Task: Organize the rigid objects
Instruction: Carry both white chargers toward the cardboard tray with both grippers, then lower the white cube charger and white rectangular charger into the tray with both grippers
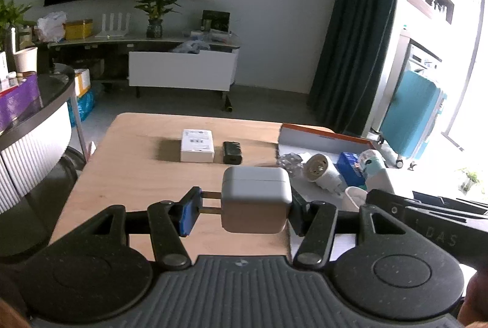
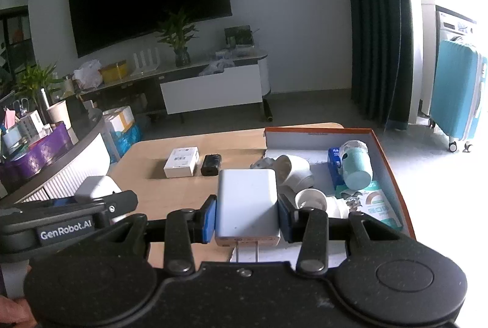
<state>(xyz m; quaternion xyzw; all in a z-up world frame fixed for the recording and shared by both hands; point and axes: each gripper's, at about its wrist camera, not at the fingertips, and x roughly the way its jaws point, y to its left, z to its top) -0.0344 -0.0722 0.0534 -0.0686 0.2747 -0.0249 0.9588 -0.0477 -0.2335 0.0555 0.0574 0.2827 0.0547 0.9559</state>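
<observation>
My left gripper (image 1: 244, 210) is shut on a grey cube charger (image 1: 255, 198), whose two prongs press against the left blue pad while the right pad bears on its body. It hangs above the wooden table (image 1: 134, 175). My right gripper (image 2: 247, 215) is shut on a taller white charger (image 2: 247, 204), prongs pointing back toward the camera. Farther off on the table lie a white box (image 1: 197, 145) (image 2: 181, 162) and a small black adapter (image 1: 231, 151) (image 2: 211, 164), side by side. The left gripper also shows in the right wrist view (image 2: 91, 200) at lower left.
An orange-rimmed shallow box (image 2: 392, 169) (image 1: 323, 139) at the table's right holds a white plug, a teal cup (image 2: 357, 166), a blue packet and a white cup. A round side table (image 2: 61, 145) crowds the left. A teal suitcase (image 2: 457, 93) stands on the floor.
</observation>
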